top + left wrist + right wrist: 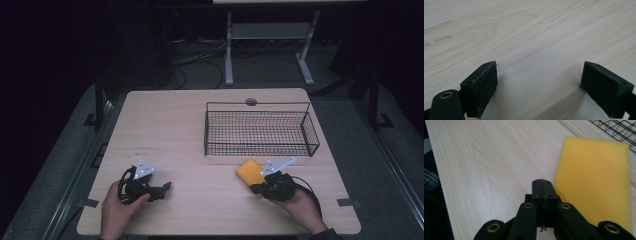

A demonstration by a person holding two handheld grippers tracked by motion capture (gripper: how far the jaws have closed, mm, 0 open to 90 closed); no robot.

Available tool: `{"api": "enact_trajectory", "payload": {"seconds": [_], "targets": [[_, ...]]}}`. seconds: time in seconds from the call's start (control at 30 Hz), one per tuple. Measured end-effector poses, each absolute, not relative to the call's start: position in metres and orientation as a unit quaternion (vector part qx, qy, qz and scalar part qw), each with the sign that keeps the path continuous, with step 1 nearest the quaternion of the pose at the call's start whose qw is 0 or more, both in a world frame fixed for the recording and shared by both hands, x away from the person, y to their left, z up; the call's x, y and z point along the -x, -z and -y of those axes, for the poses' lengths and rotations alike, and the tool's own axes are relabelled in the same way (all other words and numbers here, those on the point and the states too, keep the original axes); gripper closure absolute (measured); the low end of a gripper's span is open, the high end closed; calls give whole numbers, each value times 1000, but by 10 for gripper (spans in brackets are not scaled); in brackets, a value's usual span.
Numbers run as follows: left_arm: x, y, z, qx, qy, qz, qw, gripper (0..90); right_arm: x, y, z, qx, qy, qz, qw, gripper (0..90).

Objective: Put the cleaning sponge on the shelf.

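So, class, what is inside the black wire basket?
Nothing visible inside the black wire basket: the light wooden table shows through its mesh floor. The yellow foam sponge lies outside, in front.

A light wood table stands on grey floor in a dim room; at 12 o'clock beyond it a white desk frame stands, with cables on the floor toward 11; dark posts flank the table at 10 and 2; the far surroundings are black

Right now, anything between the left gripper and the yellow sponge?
Nothing: in the high view, bare table runs from the left gripper to the yellow sponge.
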State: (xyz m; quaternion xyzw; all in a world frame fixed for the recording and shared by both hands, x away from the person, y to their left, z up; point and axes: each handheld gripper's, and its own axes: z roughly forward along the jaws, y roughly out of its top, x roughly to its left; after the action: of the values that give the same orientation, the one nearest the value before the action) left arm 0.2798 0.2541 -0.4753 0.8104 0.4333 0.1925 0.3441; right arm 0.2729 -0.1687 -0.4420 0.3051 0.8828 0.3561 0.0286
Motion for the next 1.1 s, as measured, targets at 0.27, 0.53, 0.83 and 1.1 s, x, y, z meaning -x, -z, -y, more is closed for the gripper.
{"api": "enact_trajectory", "payload": {"seconds": [0.27, 0.53, 0.83, 1.1], "targets": [[-280, 475, -254, -810, -193, -433, 344, 129, -272, 440, 178, -309, -358, -881, 30, 877], [-280, 475, -254, -809, -192, -434, 346, 129, -274, 430, 185, -311, -362, -878, 28, 753], [-280, 475, -254, -809, -192, -435, 346, 129, -281, 419, 193, -329, -340, -880, 32, 558], [-280, 475, -254, -809, -192, -435, 346, 129, -291, 412, 195, -343, -318, -883, 41, 329]]}}
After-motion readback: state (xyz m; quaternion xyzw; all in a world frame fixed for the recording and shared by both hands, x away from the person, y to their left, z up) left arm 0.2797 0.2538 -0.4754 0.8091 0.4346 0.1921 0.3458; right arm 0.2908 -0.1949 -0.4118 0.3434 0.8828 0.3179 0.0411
